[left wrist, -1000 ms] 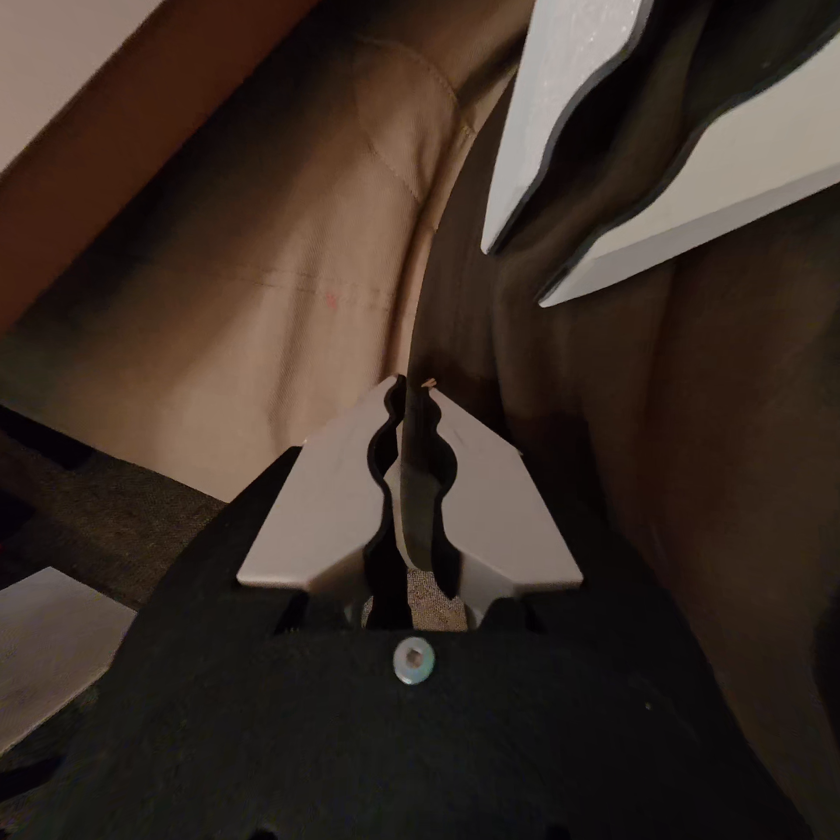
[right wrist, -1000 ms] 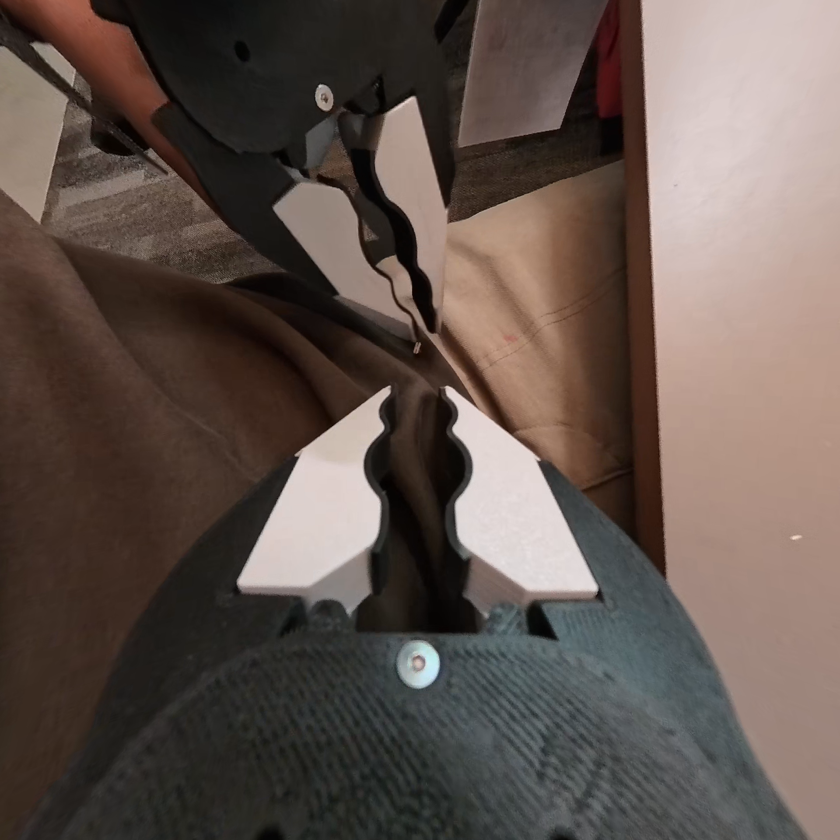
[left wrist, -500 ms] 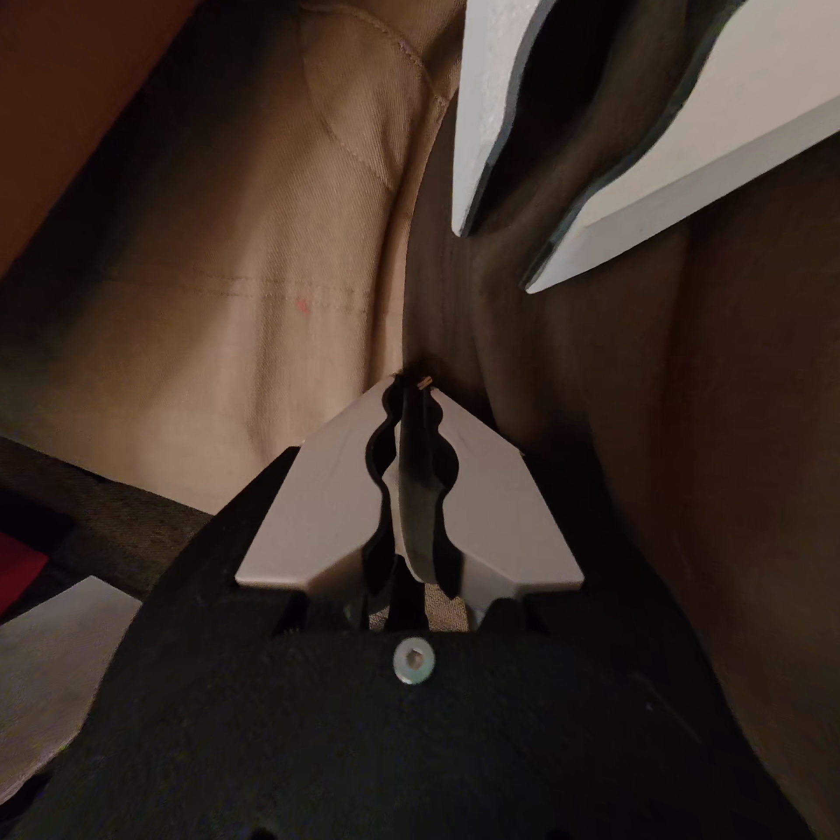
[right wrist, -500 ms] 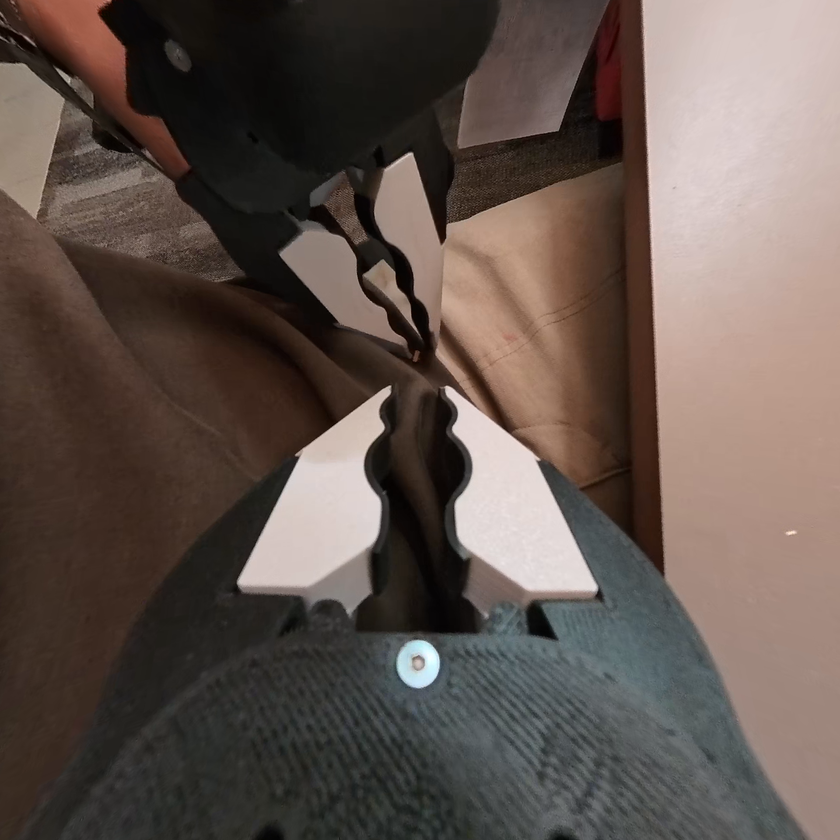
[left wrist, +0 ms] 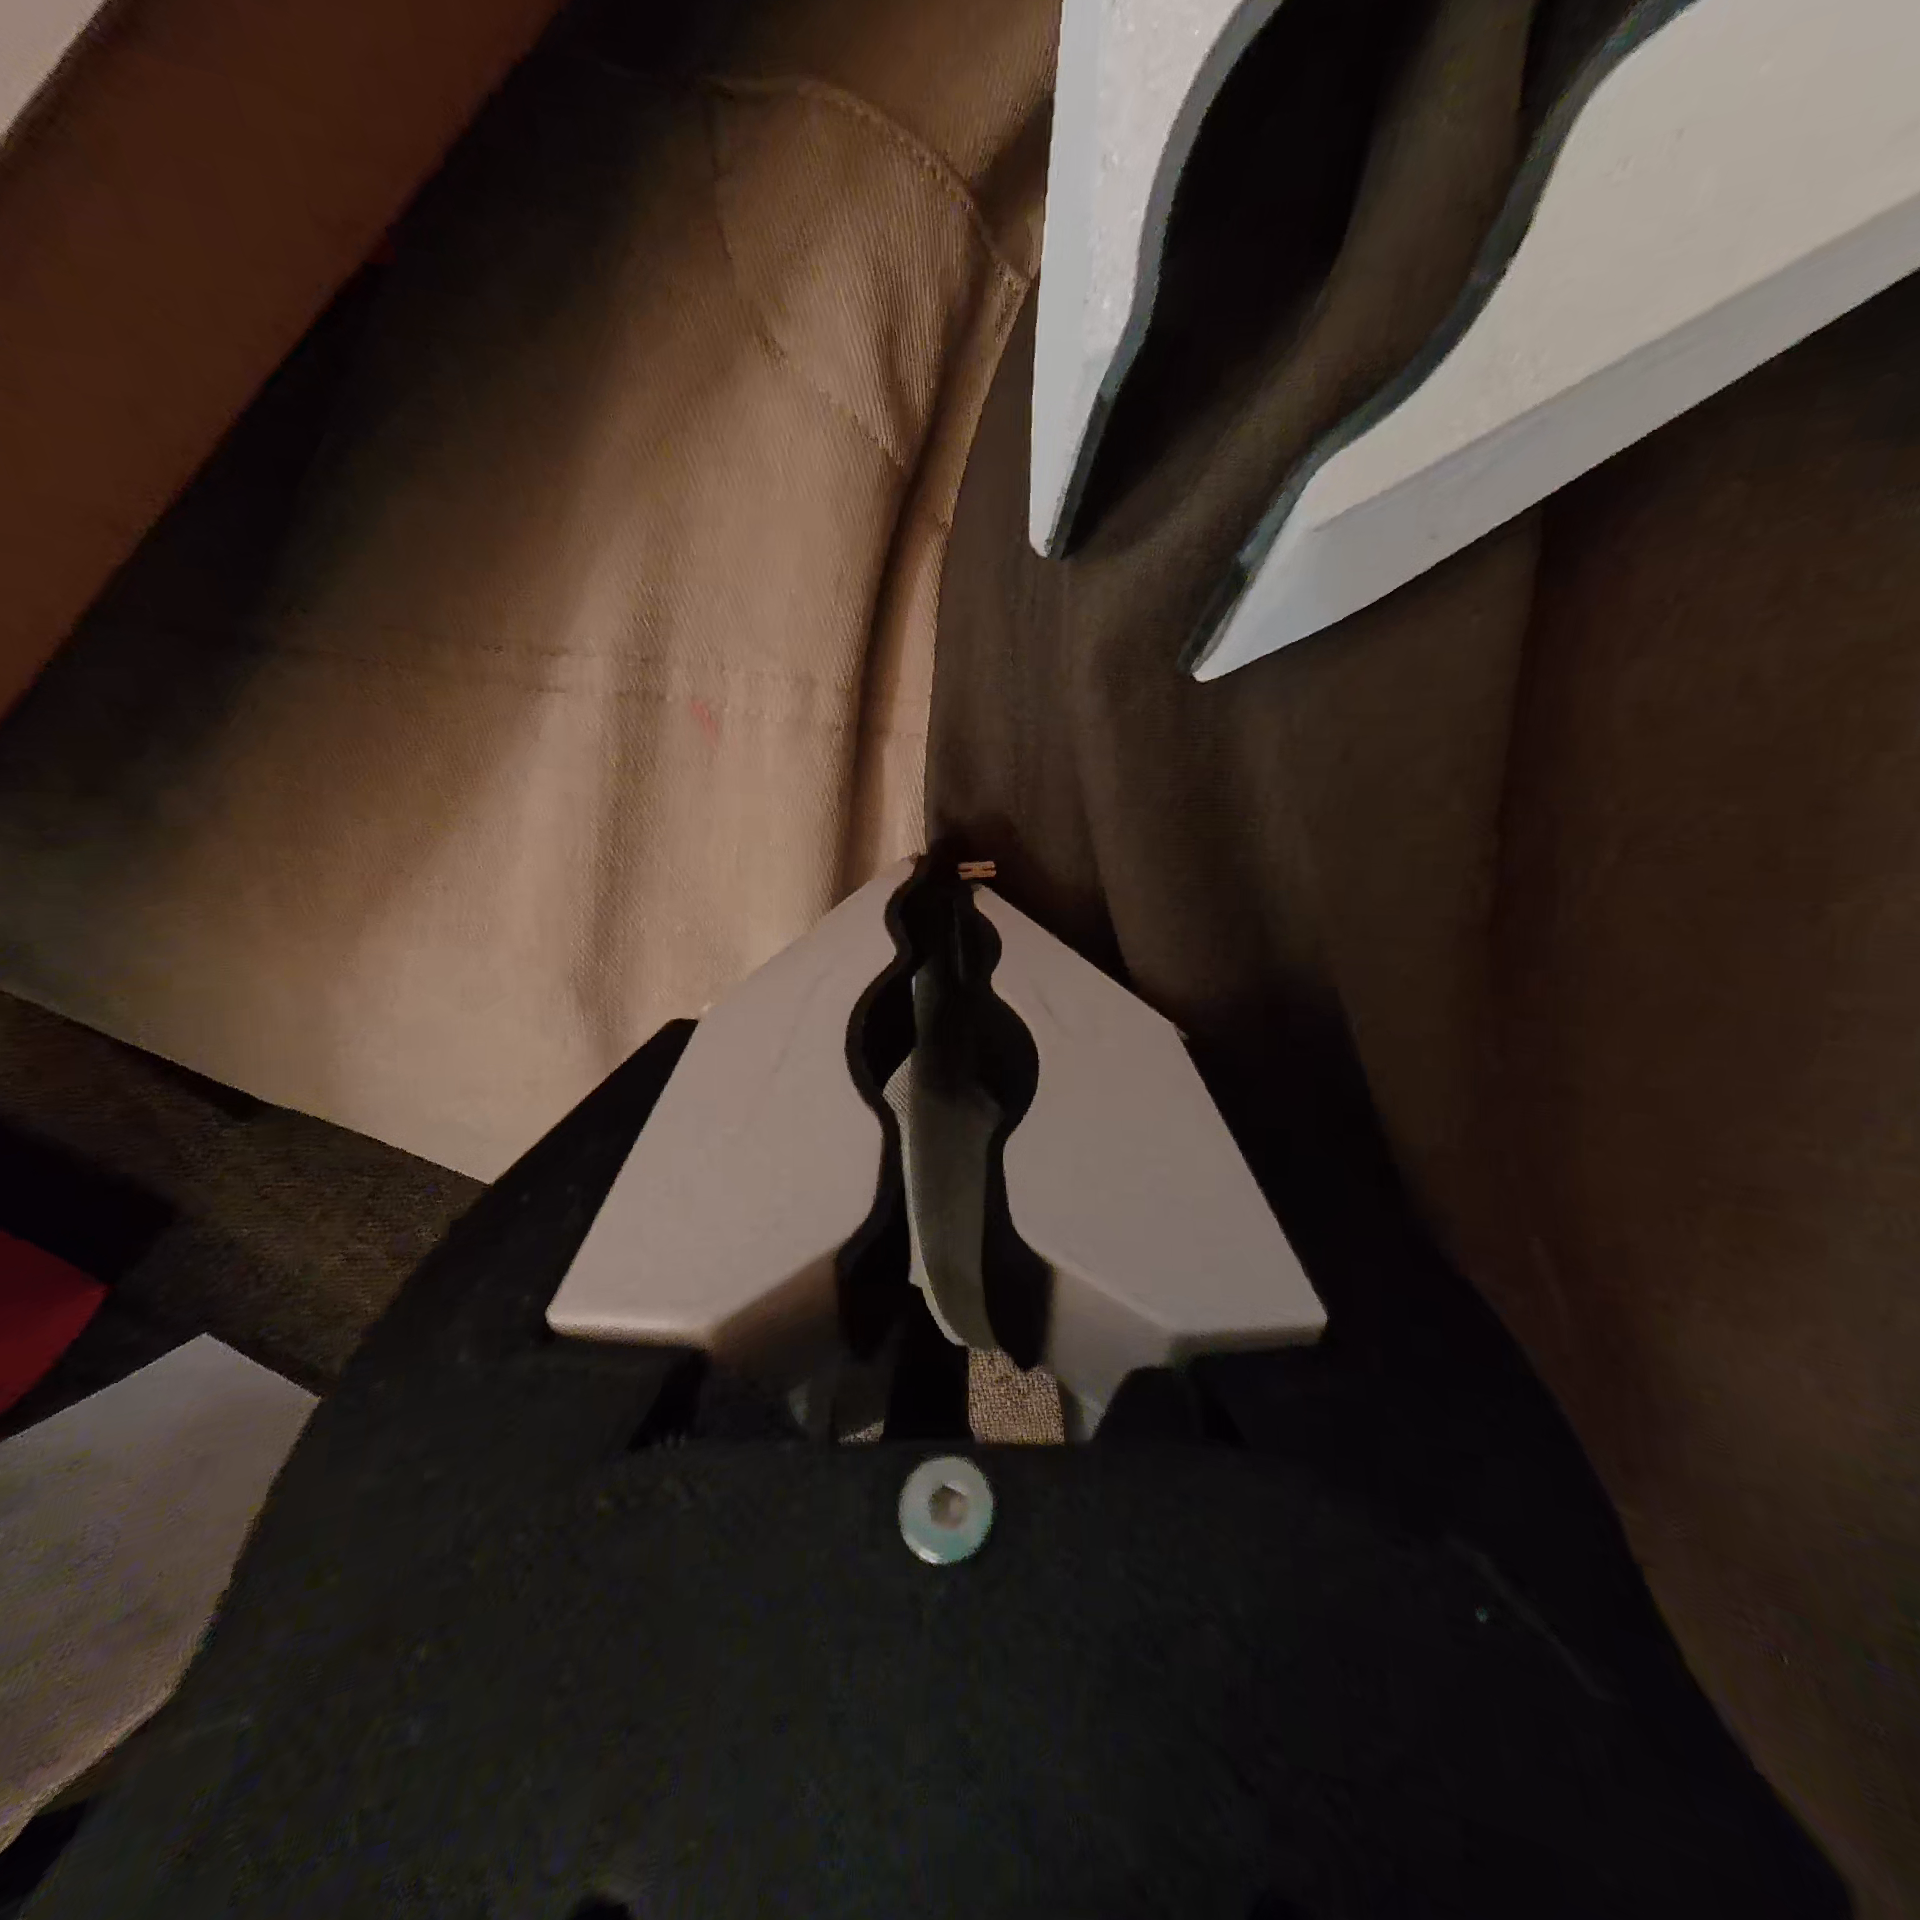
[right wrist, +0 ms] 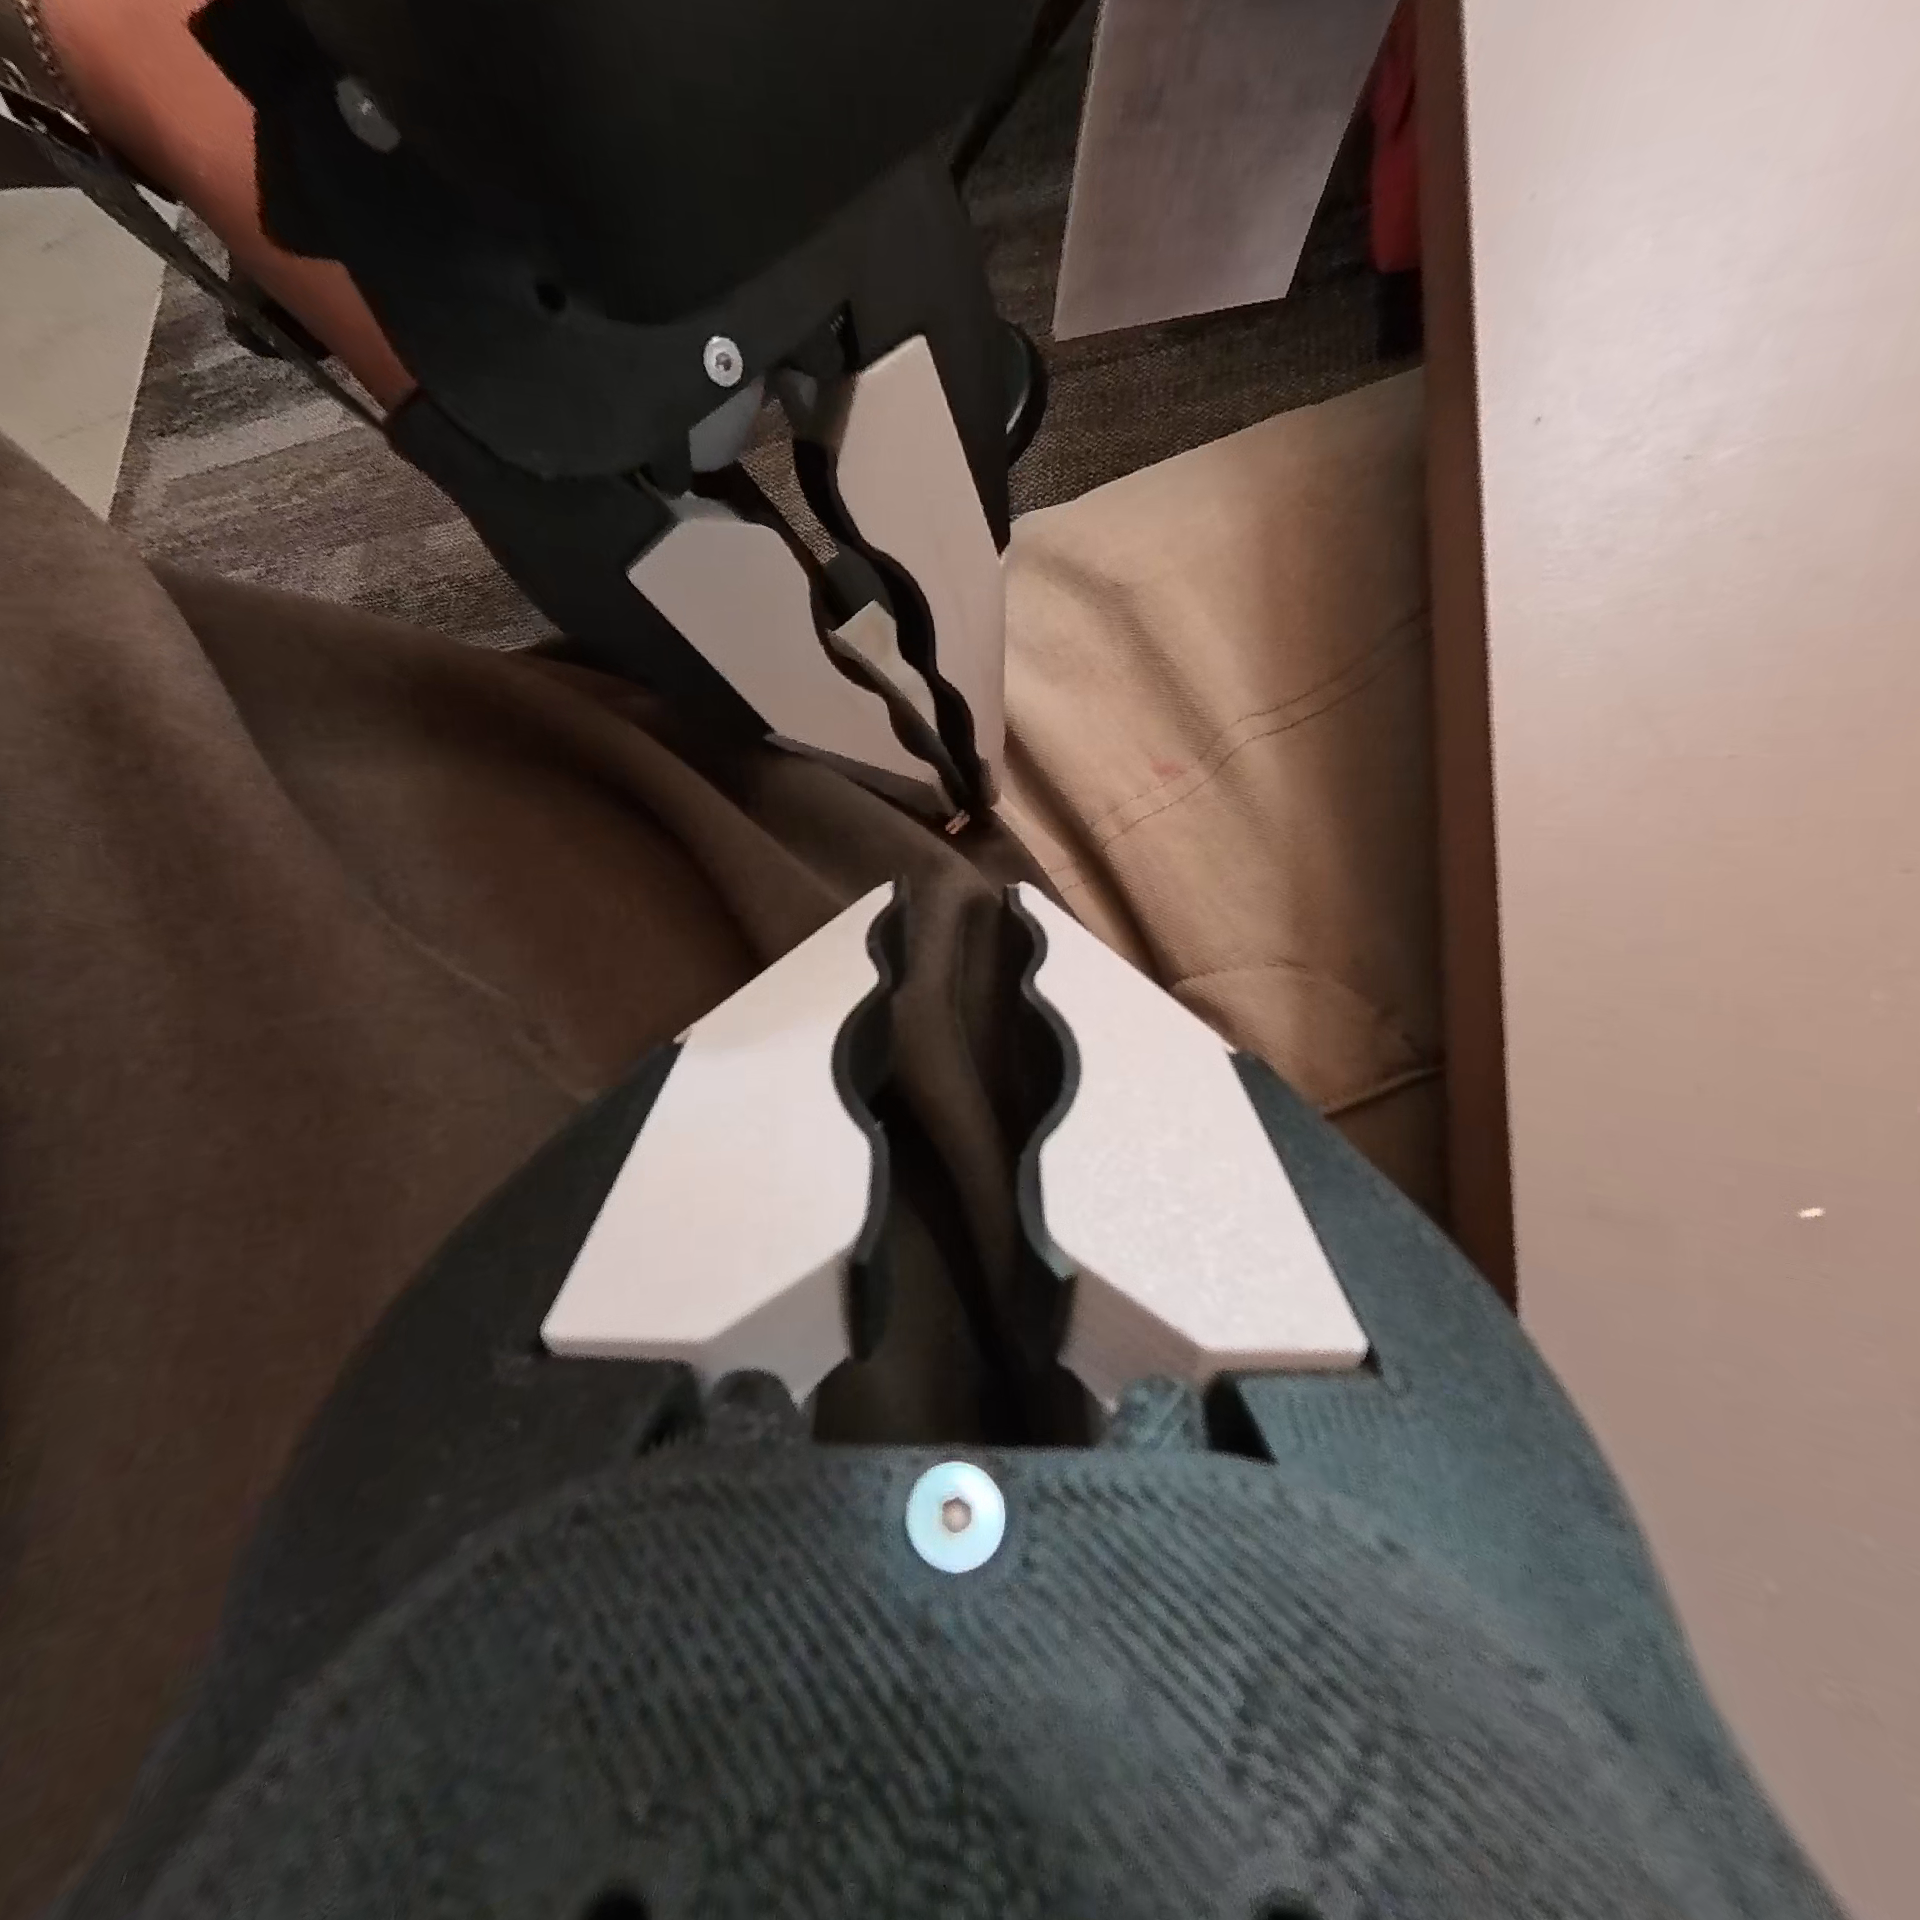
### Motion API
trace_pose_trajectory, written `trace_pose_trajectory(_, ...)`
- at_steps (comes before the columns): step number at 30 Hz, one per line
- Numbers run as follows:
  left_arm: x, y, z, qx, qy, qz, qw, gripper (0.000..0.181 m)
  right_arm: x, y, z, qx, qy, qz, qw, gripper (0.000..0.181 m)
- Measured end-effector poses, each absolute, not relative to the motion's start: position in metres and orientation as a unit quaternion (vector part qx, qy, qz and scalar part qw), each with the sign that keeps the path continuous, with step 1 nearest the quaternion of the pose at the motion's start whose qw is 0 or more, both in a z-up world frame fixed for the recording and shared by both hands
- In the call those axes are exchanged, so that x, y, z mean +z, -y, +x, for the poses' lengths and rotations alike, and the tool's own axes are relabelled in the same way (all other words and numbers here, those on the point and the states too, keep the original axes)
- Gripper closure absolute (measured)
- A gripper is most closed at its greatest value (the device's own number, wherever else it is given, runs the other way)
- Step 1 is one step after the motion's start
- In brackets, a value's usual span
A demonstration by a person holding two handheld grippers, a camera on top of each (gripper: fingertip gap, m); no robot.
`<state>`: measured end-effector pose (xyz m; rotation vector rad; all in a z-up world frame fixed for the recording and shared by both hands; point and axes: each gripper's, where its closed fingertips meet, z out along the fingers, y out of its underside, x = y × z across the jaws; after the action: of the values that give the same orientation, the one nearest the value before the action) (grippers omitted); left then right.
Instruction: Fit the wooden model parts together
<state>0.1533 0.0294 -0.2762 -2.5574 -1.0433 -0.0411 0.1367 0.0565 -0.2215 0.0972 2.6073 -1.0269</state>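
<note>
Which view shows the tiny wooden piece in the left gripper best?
Right wrist view: the wooden piece pokes out at the left gripper tips, side-on and well lit. In the left wrist view it is only a dim end-on speck above its own tips.

Likely an office: grey patterned carpet tiles [right wrist: 1195, 364] beside a pale table edge [right wrist: 1683, 623]

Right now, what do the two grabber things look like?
Both look alike. The left gripper and the right gripper each have two pale grey wedge-shaped fingers lined with wavy black pads. The fingers sit in a rough black plastic body with one shiny silver screw in the middle. No cables show.
</note>
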Motion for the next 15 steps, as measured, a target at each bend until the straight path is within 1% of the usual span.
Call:
trace_pose_trajectory(6, -0.2701, -0.0335, 0.1513, -0.02, 0.369, -0.905, 0.21, 0.176, -0.2214, -0.0564, 0.1368, -0.361, -0.917, 0.034, 0.168, 0.165)
trace_pose_trajectory(15, -0.2794, -0.0331, 0.15, -0.009, 0.356, -0.914, 0.196, 0.176, -0.2209, -0.0568, 0.137, -0.361, -0.917, 0.033, 0.167, 0.165)
